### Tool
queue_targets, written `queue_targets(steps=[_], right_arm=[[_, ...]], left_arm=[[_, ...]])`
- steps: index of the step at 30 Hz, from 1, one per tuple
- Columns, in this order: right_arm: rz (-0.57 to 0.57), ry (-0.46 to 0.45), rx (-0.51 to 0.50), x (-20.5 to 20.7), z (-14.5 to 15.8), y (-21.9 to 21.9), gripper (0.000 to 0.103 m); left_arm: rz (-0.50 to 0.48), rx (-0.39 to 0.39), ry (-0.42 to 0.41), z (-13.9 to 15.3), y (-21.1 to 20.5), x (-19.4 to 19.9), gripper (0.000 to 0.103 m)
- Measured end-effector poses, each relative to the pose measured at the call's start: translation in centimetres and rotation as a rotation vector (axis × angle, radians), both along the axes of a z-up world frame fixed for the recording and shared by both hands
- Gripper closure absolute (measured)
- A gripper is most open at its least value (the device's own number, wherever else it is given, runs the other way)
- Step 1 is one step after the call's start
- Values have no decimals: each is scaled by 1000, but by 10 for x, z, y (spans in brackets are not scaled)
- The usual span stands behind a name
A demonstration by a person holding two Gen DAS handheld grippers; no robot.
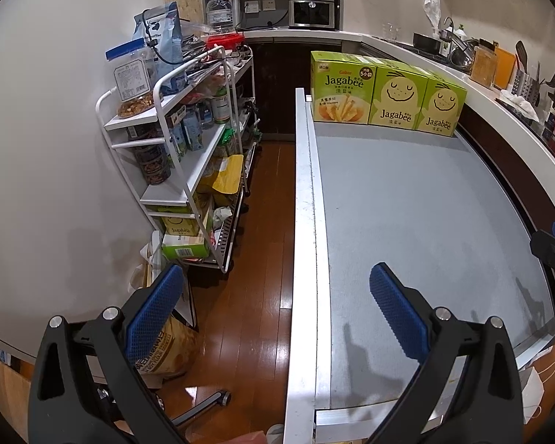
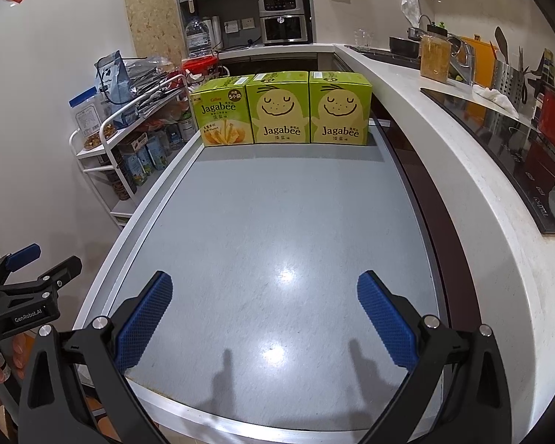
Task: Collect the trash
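Observation:
Three green Jagabee boxes (image 2: 281,109) stand in a row at the far end of the grey table (image 2: 277,229); they also show in the left wrist view (image 1: 384,94). My left gripper (image 1: 277,303) is open and empty, held over the table's left edge near the front. It shows in the right wrist view (image 2: 42,261) at the left. My right gripper (image 2: 264,310) is open and empty above the table's near end. No loose trash shows on the table.
A white wire cart (image 1: 174,170) full of food packets stands left of the table over a wooden floor (image 1: 255,259). A white counter (image 2: 462,170) with a cooktop and utensils runs along the right. A yellow bag (image 1: 170,351) sits on the floor.

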State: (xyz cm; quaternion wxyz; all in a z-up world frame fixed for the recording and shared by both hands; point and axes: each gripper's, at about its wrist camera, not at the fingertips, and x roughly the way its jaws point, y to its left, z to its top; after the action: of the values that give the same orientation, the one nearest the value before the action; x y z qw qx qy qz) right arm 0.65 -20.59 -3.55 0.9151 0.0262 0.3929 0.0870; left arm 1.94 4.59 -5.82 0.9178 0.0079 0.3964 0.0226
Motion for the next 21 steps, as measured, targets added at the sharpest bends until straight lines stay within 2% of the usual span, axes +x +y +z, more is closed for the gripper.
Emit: queue_targets(steps=[21], right_arm=[[13, 0, 8, 3, 1, 3, 5]], left_arm=[[9, -10, -10, 3, -1, 2, 2]])
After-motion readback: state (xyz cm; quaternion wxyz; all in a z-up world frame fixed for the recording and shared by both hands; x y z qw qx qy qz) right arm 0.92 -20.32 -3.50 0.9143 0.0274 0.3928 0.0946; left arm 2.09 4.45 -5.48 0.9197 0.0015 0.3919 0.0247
